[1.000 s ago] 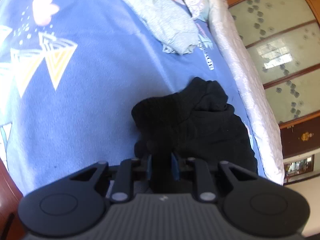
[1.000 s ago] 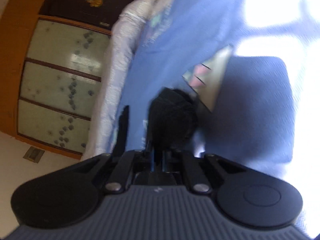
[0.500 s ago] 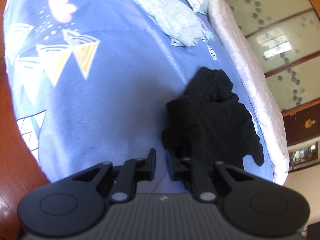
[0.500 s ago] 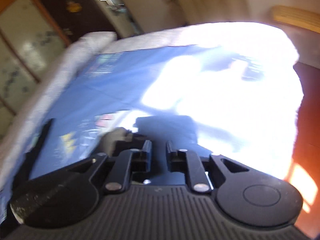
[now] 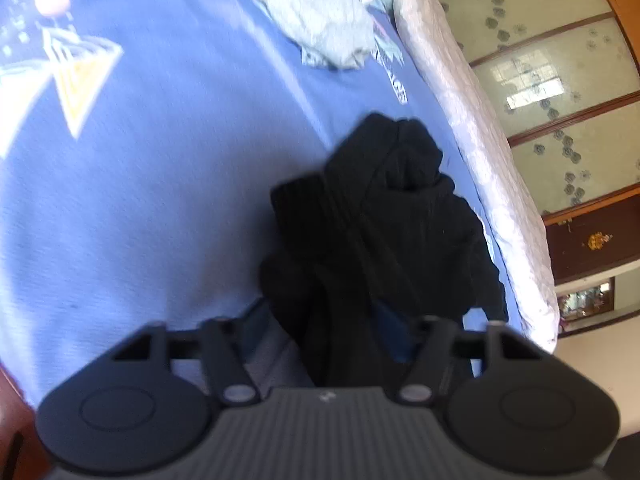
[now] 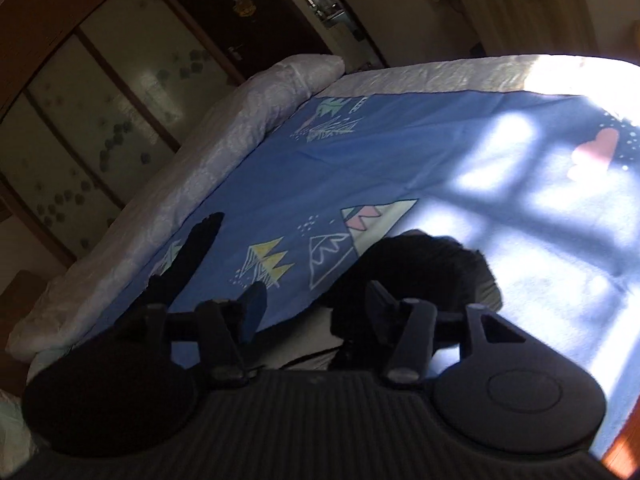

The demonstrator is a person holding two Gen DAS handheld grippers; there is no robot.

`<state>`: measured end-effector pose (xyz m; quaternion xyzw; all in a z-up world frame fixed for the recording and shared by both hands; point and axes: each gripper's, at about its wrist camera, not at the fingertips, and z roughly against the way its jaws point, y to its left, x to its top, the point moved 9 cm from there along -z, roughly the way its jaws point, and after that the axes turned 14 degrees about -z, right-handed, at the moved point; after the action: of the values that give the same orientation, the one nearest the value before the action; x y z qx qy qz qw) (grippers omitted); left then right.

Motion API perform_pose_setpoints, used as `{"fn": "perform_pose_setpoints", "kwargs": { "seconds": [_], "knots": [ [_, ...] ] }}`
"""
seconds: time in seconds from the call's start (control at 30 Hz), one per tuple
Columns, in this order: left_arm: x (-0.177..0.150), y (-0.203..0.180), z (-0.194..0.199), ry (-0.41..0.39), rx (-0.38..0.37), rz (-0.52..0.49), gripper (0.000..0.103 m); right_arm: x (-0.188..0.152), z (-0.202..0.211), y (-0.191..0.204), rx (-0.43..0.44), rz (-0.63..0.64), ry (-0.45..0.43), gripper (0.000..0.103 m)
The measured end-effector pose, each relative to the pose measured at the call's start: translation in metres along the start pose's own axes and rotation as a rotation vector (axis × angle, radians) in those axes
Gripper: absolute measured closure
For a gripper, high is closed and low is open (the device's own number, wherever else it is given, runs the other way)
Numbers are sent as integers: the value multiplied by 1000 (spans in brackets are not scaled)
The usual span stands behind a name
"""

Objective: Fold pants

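The black pants [image 5: 384,216] lie in a crumpled heap on the blue patterned blanket [image 5: 160,168], near the bed's right edge. My left gripper [image 5: 324,332] sits low over the near end of the heap. Its jaws are opening, and a fold of black cloth runs between the fingers without being pinched. In the right wrist view the pants [image 6: 420,264] bunch up just beyond the right finger, and one black leg [image 6: 192,252] stretches away on the left. My right gripper [image 6: 314,304] is opening too, with only blanket showing in its gap.
A pile of grey-green clothes [image 5: 328,20] lies further up the bed. A white quilt [image 5: 480,140] runs along the bed's edge, with a wardrobe with frosted glass doors [image 5: 560,80] behind it. Strong sunlight [image 6: 520,184] falls across the blanket.
Both grippers were shut on black cloth a second ago and have let go. The left drew back, then came in over the heap with wider jaws. The right rolled and swung aside.
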<state>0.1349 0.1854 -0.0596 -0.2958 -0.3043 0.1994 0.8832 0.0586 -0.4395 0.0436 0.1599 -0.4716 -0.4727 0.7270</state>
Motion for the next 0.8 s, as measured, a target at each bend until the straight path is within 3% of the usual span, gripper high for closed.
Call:
{"fn": "perform_pose_setpoints", "kwargs": {
  "seconds": [0.03,0.13,0.23,0.37,0.43,0.5,0.57,0.6,0.67,0.8],
  "knots": [
    [-3,1,-3,23,15,-15,98,-13,-11,9,10,17,44,45],
    [-3,9,6,48,22,-36,96,-32,-34,32,35,57,127,45],
    [12,13,36,8,6,-28,87,-29,-54,62,84,104,163,45],
    [67,10,65,-134,61,-81,61,-13,-95,96,121,120,206,44],
    [97,1,59,-169,89,-110,58,-1,-123,120,138,127,215,44],
    [125,-17,36,-183,96,-177,48,5,-149,144,143,156,216,44],
    [147,-38,3,-172,108,-233,27,12,-180,157,145,170,217,37],
    [154,-47,-15,-159,100,-246,24,13,-196,163,146,159,220,28],
    [163,-64,-54,-127,65,-256,22,15,-236,173,144,108,236,23],
    [167,-82,-122,-78,60,-260,23,15,-316,173,77,19,247,23]
  ]
}}
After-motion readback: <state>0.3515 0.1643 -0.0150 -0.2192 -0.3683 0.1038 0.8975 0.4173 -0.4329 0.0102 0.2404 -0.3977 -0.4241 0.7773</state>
